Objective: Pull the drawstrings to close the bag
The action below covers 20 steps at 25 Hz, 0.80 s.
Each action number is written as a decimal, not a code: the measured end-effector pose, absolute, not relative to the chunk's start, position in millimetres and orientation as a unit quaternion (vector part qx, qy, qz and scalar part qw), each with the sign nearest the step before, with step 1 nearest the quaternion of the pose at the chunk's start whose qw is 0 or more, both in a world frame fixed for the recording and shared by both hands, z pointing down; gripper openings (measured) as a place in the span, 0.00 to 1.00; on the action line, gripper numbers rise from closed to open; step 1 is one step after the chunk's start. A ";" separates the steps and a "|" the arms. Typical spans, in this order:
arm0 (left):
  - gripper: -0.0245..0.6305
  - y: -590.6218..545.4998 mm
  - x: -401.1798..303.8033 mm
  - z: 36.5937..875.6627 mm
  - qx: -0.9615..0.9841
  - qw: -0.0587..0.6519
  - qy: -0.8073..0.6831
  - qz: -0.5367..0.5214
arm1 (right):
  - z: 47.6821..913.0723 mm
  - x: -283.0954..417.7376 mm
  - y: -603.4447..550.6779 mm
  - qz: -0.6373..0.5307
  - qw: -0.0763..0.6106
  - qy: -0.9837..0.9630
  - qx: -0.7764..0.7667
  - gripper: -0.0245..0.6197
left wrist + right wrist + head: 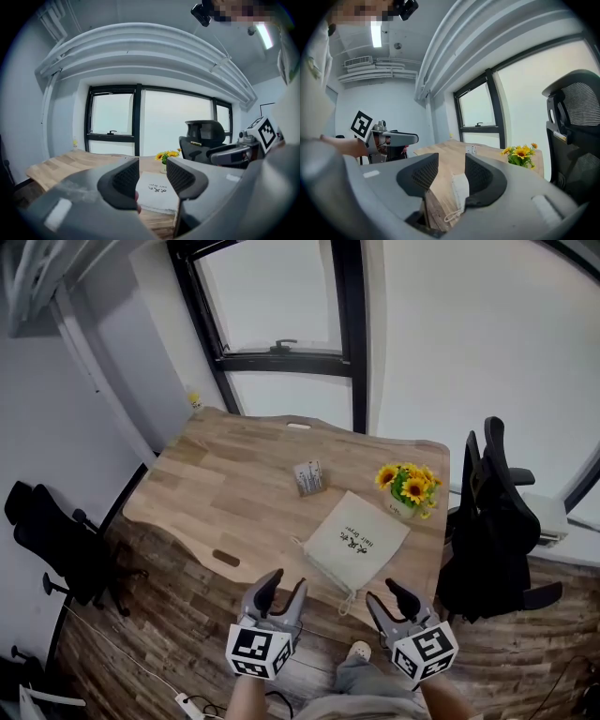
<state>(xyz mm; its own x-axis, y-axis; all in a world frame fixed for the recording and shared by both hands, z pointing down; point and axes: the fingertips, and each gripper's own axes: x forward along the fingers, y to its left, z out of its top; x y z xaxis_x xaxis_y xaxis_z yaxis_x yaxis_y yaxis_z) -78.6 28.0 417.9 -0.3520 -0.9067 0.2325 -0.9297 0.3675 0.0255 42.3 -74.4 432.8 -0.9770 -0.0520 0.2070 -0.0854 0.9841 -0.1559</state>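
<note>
Your left gripper (284, 585) and right gripper (389, 604) both hang just short of the near edge of the tabletop (216, 474), each with its fingers apart and nothing between them. The drawstring bag (356, 542) lies flat on the tabletop ahead, between the two grippers and clear of all fingers. Its drawstrings (349, 601) trail over the near edge, nearer your right fingers, untouched.
</note>
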 end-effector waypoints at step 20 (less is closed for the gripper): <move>0.30 -7.9 -140.1 436.2 0.560 0.111 -0.814 0.107 | 453.5 -2.2 -107.0 0.107 0.111 -0.988 0.013 0.30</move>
